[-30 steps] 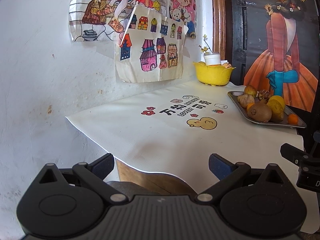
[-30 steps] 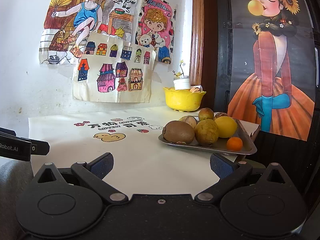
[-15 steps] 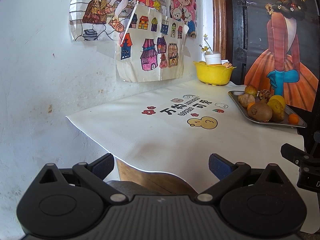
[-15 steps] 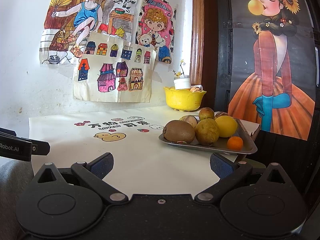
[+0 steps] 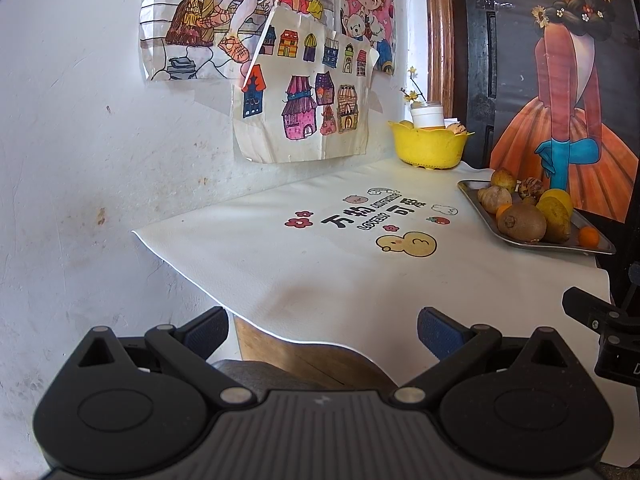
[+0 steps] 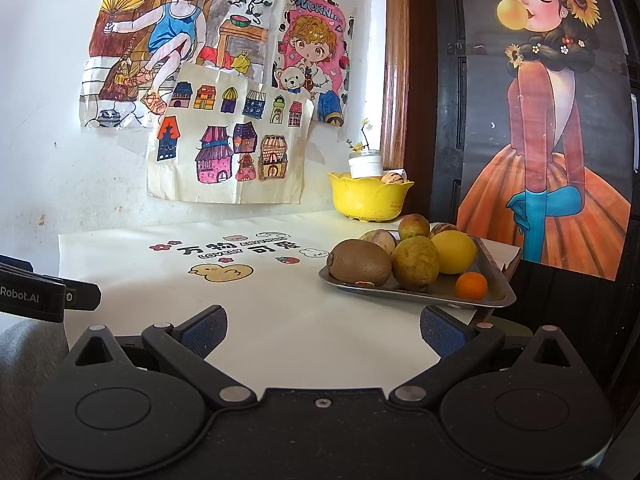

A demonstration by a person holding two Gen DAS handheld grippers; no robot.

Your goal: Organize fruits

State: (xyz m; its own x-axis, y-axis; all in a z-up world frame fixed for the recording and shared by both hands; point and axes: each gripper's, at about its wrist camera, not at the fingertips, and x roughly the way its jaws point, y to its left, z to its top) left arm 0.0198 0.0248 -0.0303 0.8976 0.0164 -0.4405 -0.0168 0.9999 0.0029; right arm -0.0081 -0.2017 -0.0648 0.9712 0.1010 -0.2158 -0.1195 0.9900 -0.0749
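Tabletop surface: a white mat (image 5: pixel 304 264) printed with cartoon lettering and a yellow duck (image 6: pixel 221 272) covers the table; its near corner overhangs a wooden edge. Children's drawings (image 6: pixel 224 160) hang on the white wall behind; a poster of a girl in an orange dress (image 6: pixel 548 128) covers the dark panel at right. A yellow bowl (image 6: pixel 370 200) holding a white cup stands in the far corner.

Metal tray (image 6: pixel 440 294) sits near the mat's right edge, carrying a kiwi (image 6: pixel 359 263), a lemon (image 6: pixel 454 252), a small orange (image 6: pixel 472 284) and other fruits.

Left gripper (image 5: pixel 322 330) and right gripper (image 6: pixel 322 328) are both spread wide, holding nothing, short of the tray.

Right view alone shows the poster's full face; left view alone shows the wooden table edge.
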